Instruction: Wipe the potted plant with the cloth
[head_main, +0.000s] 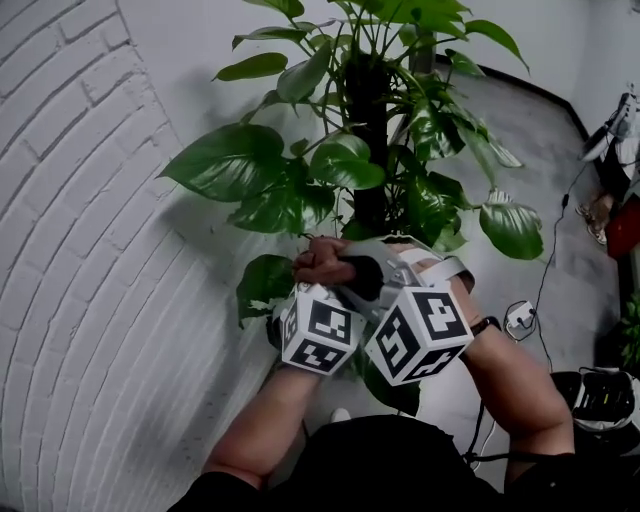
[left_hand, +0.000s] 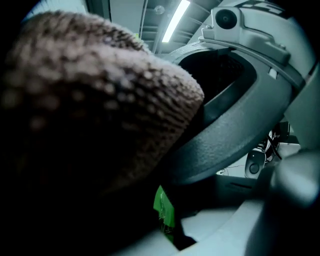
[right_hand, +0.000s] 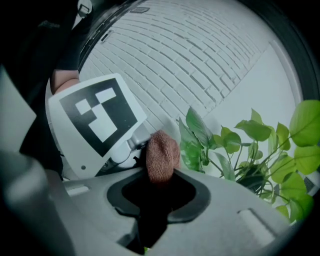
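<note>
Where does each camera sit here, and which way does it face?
Head view: on the person's head, steeply down on the plant by the brick wall; both forearms and marker cubes show.
Left gripper view: on the left gripper, tilted up toward a ceiling light; cloth fills its left, the right gripper its right.
Right gripper view: on the right gripper, facing wall and plant; cloth between its jaws, part of a hand behind.
Shared: both gripper views show the cloth; head and right, plant and wall.

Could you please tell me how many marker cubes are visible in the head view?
2. The left marker cube sits low in the centre of the head view, below the plant's leaves. The right marker cube is immediately beside it, on its right. No further cubes appear hidden.
</note>
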